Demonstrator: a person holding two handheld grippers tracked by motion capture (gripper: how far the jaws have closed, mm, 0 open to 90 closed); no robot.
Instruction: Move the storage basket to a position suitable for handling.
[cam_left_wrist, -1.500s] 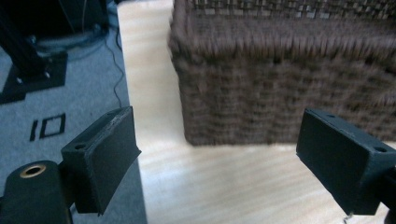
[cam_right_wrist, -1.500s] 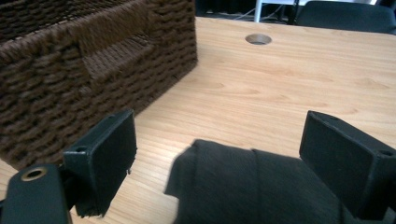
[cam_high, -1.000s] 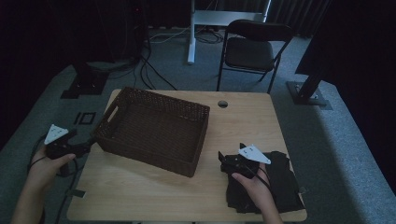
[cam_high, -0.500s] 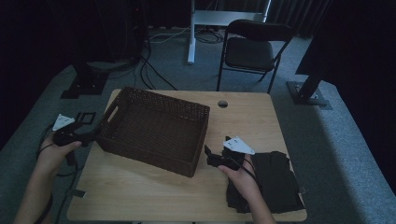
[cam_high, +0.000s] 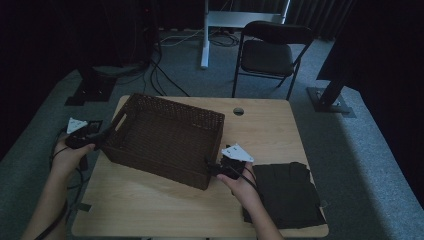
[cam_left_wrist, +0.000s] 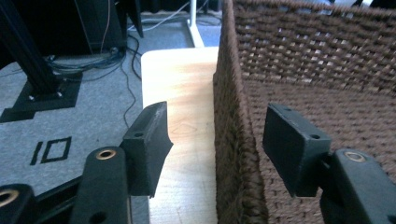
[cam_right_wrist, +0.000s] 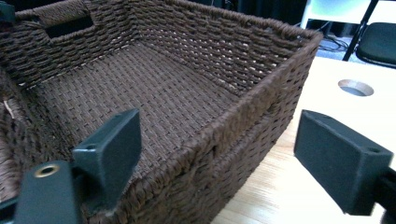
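— We've got the left gripper (cam_left_wrist: 215, 154) straddling the wicker basket's (cam_high: 165, 137) left-end wall, jaws just closing in, pads not yet pressing.

— And our right gripper (cam_right_wrist: 219, 158) straddles the near right corner rim, jaws wide, easing in slightly, no contact.

— The basket sits on the table (cam_high: 280, 130), left of centre, dark cloth (cam_high: 287, 192) just beside our right hand (cam_high: 245, 185).

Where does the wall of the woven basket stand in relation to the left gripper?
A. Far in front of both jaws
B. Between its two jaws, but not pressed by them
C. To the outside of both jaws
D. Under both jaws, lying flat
B: in the left gripper view the wall of the basket rises between the jaws of the left gripper, with a gap on each side.
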